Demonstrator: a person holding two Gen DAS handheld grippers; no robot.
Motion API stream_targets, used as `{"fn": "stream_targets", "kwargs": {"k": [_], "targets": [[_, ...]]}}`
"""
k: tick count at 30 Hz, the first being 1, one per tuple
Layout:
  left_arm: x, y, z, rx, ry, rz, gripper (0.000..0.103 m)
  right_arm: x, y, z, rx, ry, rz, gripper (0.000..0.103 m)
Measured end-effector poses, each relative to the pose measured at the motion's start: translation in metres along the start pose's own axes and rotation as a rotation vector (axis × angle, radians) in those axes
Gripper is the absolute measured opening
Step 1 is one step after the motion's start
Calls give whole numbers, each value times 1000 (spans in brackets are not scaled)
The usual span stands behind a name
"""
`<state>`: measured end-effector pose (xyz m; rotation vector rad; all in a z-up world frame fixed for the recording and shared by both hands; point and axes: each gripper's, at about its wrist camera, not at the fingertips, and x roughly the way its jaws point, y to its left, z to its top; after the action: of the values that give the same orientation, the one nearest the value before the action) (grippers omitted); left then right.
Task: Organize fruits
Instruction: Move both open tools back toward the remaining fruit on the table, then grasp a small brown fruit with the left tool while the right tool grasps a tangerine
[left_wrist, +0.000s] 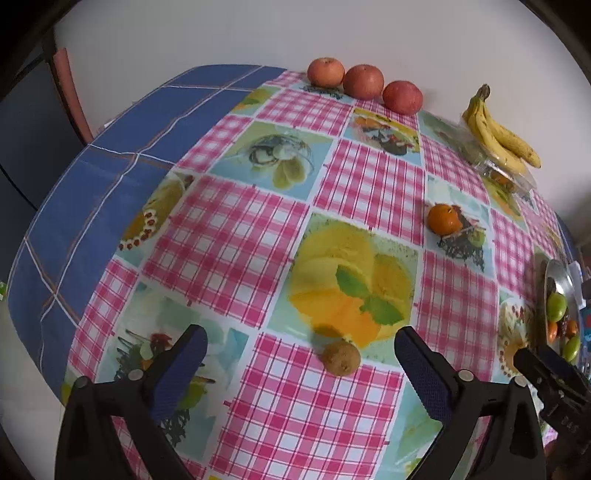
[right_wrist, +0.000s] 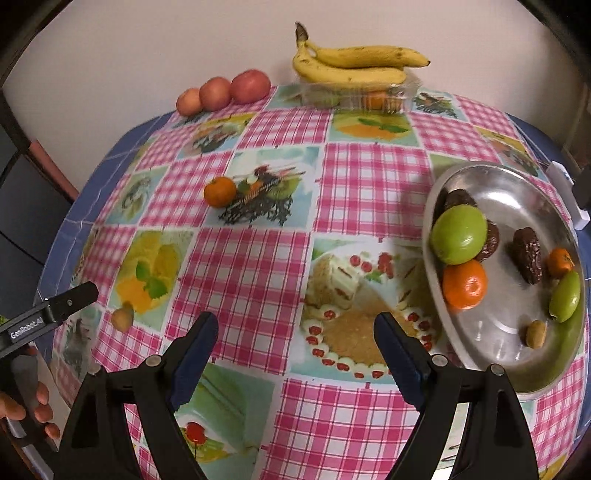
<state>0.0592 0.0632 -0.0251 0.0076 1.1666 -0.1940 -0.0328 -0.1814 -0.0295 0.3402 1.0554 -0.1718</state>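
- A desk (left_wrist: 110, 192) fills both views, covered by a blue checked cloth and, over it, a glossy pink gingham oilcloth (right_wrist: 369, 184) printed with squares of fruit and cake pictures.
- A shiny oval metal tray (right_wrist: 517, 199) sits at the desk's right side, its rim raised and its floor reflective.
- On the tray lie a smooth round green fruit (right_wrist: 459, 235), a dimpled mandarin (right_wrist: 464, 285) touching it, wrinkled dark brown dates (right_wrist: 527, 255), a smaller mandarin (right_wrist: 560, 262), a second, oval green fruit (right_wrist: 565, 297) and a small fuzzy brown kiwi (right_wrist: 535, 334).
- A bunch of curved yellow bananas (right_wrist: 354, 66), flecked with brown, rests on a clear plastic box (right_wrist: 406, 90) at the far edge by the wall.
- Three round reddish apples (left_wrist: 364, 82) stand in a row at the far edge, touching one another.
- A lone orange mandarin (left_wrist: 444, 219) sits on the oilcloth, well apart from the tray.
- A lone fuzzy brown kiwi (left_wrist: 341, 358) lies on the oilcloth, ahead of the left gripper and between its fingertips in the left wrist view.
- The left gripper (left_wrist: 300, 349) has black arms and blue textured fingers (left_wrist: 183, 369), spread wide and holding nothing.
- The right gripper (right_wrist: 295, 336) is the same make, its fingers (right_wrist: 397, 354) parted and empty, hovering just left of the tray.
- A person's hand (right_wrist: 33, 406) grips the left tool's handle.
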Motion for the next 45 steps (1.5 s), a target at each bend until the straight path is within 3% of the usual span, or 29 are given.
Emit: {"fn": "stream_targets", "kwargs": {"k": [8,13,15,18,26,28,30,33,38,45], "targets": [[16,2,-8,0,74,-84,83,13,8,2,-22,30,-8,87],[21,-3,-13,5,110,-127,54,19,15,4,-50,39,-20,87],[22,-5,-14,10,122,-145,37,21,17,5,-61,41,-23,87],[25,-7,-15,4,129,-188,27,22,20,7,-70,40,-22,87],[25,-8,8,-20,68,-251,27,34,35,37,-92,-1,12,86],[28,-9,16,-10,57,-254,27,41,43,51,-106,-17,33,80],[35,-7,26,-8,51,-246,27,50,50,66,-101,-26,64,66],[47,-1,40,-21,53,-253,27,70,60,86,-93,-16,95,62],[54,6,53,-23,42,-245,27,99,73,110,-125,4,61,55],[57,2,60,-17,44,-237,27,110,79,117,-152,6,87,37]]}}
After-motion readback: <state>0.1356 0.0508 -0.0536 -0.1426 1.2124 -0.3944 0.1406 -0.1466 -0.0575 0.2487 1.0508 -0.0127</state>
